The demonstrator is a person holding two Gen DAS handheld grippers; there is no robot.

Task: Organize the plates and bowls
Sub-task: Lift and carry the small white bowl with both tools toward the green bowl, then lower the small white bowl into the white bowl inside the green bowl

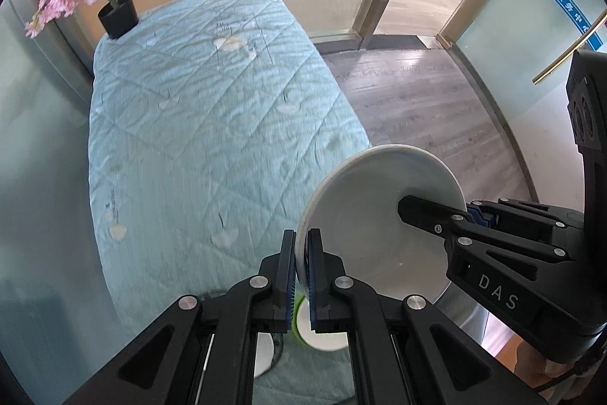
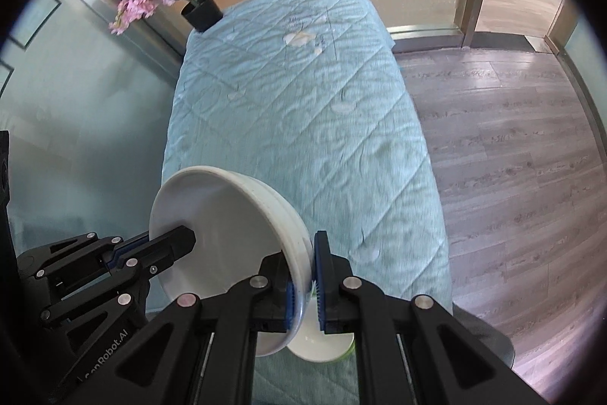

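The left gripper (image 1: pixel 302 266) pinches one rim of a white plate (image 1: pixel 375 215), held tilted in the air above the near end of a table under a quilted teal cloth (image 1: pixel 197 124). The right gripper (image 2: pixel 309 276) clamps the opposite rim. A white bowl (image 2: pixel 322 346) sits on the cloth just below.

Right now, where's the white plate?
The plate is held tilted above the near end of the table, between both tongs: left on one rim, right on the opposite rim.
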